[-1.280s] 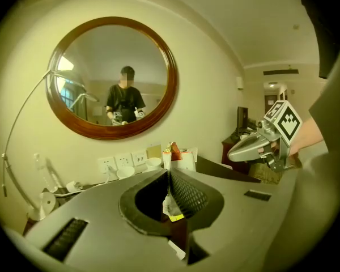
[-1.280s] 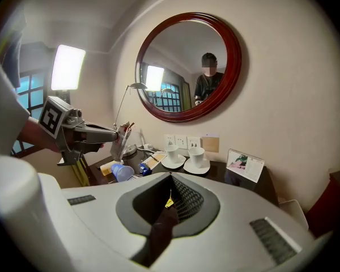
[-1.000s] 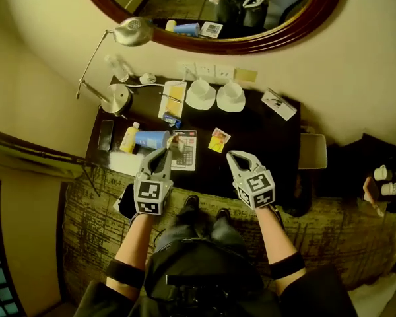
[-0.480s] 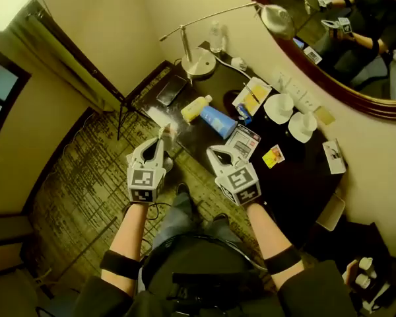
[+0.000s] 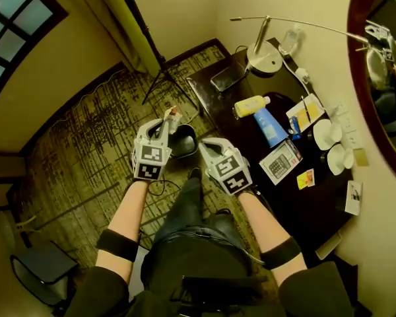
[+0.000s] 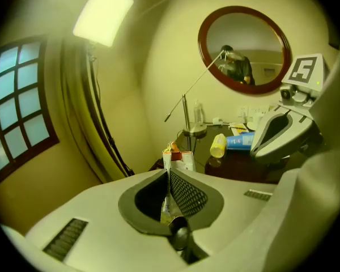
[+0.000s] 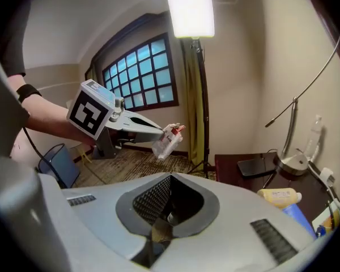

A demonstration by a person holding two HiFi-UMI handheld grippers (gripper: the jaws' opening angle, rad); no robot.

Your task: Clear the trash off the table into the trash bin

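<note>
Patterned carpet point(image 5: 79, 137) lies below a paned window point(image 5: 13, 18), and a dark glossy table point(image 5: 310, 210) against a cream wall holds a yellow bottle point(image 5: 251, 105), a blue tube point(image 5: 270, 127) and white cups point(image 5: 327, 134). A round black trash bin point(image 5: 185, 140) stands on the carpet beside the table. My left gripper point(image 5: 166, 119) is clamped on a crinkled plastic wrapper point(image 5: 173, 113) near the bin's rim, and my right gripper point(image 5: 204, 144) is closed on nothing.

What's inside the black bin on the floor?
The trash bin just looks dark inside, and no trash shows in it. The left gripper, shut on a wrapper, overlaps the bin's left side, so that bit is hidden.
</note>
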